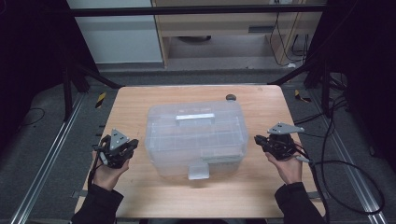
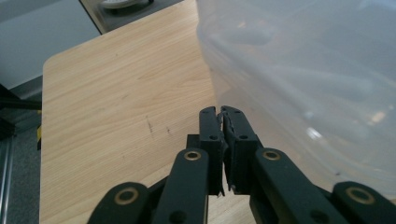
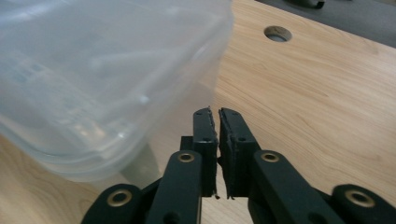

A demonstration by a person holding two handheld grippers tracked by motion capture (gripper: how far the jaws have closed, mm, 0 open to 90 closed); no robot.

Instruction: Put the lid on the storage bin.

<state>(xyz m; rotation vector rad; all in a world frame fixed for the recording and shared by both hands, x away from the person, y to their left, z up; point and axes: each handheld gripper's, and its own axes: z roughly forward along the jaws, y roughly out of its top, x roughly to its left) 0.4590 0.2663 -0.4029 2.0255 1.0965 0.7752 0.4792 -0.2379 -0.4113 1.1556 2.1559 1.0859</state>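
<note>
**Flanking a clear storage box with both grippers**

Looking down from the high view, we see a translucent plastic box (image 1: 195,138) sitting near the middle of the wooden table (image 1: 140,100). Its long axis runs left to right across the table, and its lid faces up, with a pale handle (image 1: 195,117) lying along that same axis. A front latch (image 1: 198,171) points toward us at the near edge. We hold the left gripper (image 1: 132,145) just off the box's left end and the right gripper (image 1: 258,140) just off its right end, each aimed inward at the box and neither touching it. A small dark hole (image 1: 230,97) marks the table behind the box's far right corner.

In the left gripper view, our left gripper (image 2: 221,112) has its fingers nearly together, a thin slit between the pads and nothing in it. The box (image 2: 303,79) rises at the right of that view, just beside the tips.

In the right gripper view, our right gripper (image 3: 214,112) likewise shows its fingers almost closed, with a narrow empty gap. The box (image 3: 102,70) stands at the left, close to the tips, and the hole (image 3: 278,33) lies farther off on the table (image 3: 317,102).
</note>
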